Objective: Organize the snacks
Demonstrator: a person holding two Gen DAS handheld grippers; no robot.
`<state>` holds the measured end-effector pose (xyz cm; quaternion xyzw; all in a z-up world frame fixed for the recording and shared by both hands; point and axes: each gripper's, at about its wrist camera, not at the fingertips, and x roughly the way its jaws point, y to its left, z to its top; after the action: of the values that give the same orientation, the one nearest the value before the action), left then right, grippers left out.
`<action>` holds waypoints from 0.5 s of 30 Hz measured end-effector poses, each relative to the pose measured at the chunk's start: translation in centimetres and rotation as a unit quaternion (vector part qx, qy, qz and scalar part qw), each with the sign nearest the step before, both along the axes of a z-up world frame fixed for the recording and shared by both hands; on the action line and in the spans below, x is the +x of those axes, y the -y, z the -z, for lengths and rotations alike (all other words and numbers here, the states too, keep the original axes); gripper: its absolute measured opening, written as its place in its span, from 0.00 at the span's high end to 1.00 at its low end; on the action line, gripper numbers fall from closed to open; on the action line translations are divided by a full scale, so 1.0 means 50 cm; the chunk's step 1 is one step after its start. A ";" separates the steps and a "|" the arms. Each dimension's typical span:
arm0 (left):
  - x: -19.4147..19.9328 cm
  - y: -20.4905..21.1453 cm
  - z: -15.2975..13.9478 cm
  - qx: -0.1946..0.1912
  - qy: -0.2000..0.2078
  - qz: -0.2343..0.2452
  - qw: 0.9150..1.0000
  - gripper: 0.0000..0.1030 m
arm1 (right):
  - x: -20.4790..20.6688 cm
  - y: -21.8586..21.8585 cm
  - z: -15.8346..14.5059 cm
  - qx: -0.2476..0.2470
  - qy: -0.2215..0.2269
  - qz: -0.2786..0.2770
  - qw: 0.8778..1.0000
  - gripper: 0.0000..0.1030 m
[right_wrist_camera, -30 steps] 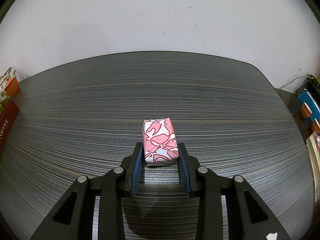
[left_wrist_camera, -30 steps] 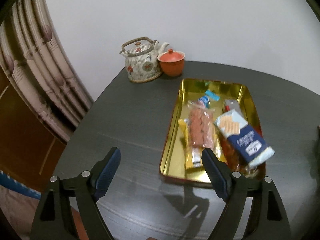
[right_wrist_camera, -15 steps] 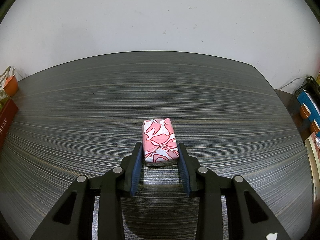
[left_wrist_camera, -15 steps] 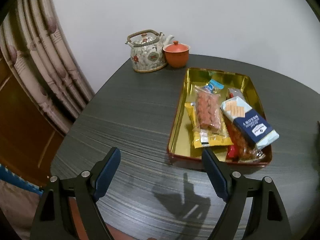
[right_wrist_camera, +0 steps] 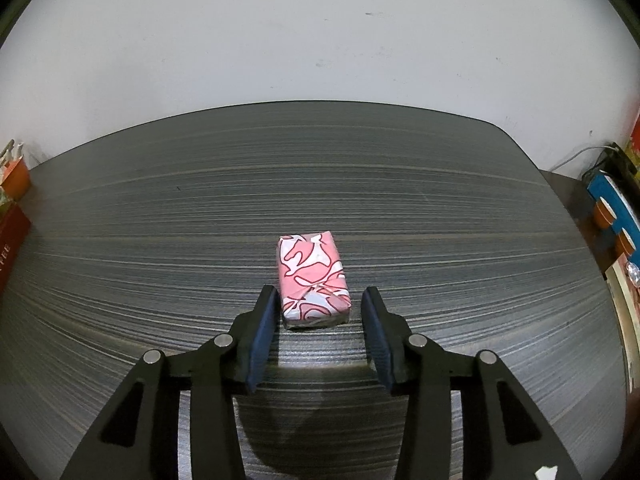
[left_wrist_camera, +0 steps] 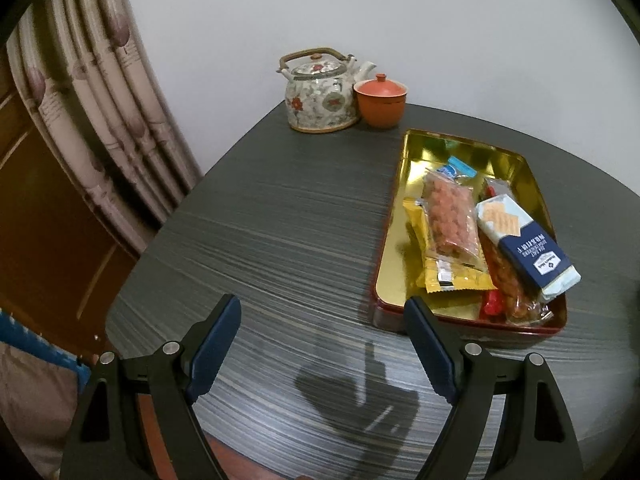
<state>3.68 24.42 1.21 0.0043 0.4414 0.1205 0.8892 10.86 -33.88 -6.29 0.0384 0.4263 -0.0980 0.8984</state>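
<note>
We see several packets already in the gold rectangular metal tray [left_wrist_camera: 394, 240], just ahead of our wide-open, empty left gripper [left_wrist_camera: 322, 344]. Left to do: the pink-and-white wrapped rectangular snack [right_wrist_camera: 313, 278] sits on the table between our right gripper [right_wrist_camera: 319, 326] fingers, parted, not touching it.

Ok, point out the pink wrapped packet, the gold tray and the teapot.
pink wrapped packet [right_wrist_camera: 312, 278]: right wrist view, middle of its top face.
gold tray [left_wrist_camera: 394, 268]: left wrist view, bare gold floor at its left side.
teapot [left_wrist_camera: 320, 100]: left wrist view, middle of its flowered body.
</note>
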 end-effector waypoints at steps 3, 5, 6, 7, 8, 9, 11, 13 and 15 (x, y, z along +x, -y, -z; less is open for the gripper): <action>0.002 -0.006 0.004 -0.012 -0.008 -0.004 1.000 0.19 | -0.003 -0.004 0.000 -0.005 0.001 -0.008 1.000 0.72; 0.004 -0.007 0.007 -0.016 -0.012 -0.005 1.000 0.19 | -0.006 -0.008 0.001 -0.006 0.001 -0.007 1.000 0.72; 0.004 -0.007 0.008 -0.015 -0.013 -0.006 1.000 0.19 | -0.008 -0.006 0.001 -0.005 0.001 -0.005 1.000 0.72; 0.005 -0.008 0.009 -0.013 -0.013 -0.006 1.000 0.19 | -0.004 -0.003 0.003 -0.004 0.001 -0.004 1.000 0.72; 0.005 -0.007 0.009 -0.009 -0.012 -0.008 1.000 0.19 | -0.004 -0.002 0.003 -0.002 0.001 0.000 1.000 0.72; 0.005 -0.007 0.008 -0.005 -0.010 -0.010 1.000 0.19 | -0.007 -0.005 0.003 -0.002 0.001 0.003 1.000 0.72; 0.004 -0.008 0.006 -0.006 -0.009 -0.011 1.000 0.19 | -0.008 -0.012 0.003 -0.003 -0.001 0.007 1.000 0.72; 0.004 -0.010 0.009 -0.014 -0.011 -0.015 1.000 0.19 | -0.010 -0.017 0.001 0.000 -0.006 0.012 1.000 0.73; 0.004 -0.010 0.011 -0.021 -0.016 -0.014 1.000 0.19 | -0.007 -0.028 -0.002 0.000 -0.012 0.015 1.000 0.73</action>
<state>3.89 24.94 0.65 -0.0191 0.4579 0.1235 0.8802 10.49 -32.50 -6.20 0.0433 0.4367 -0.1121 0.8915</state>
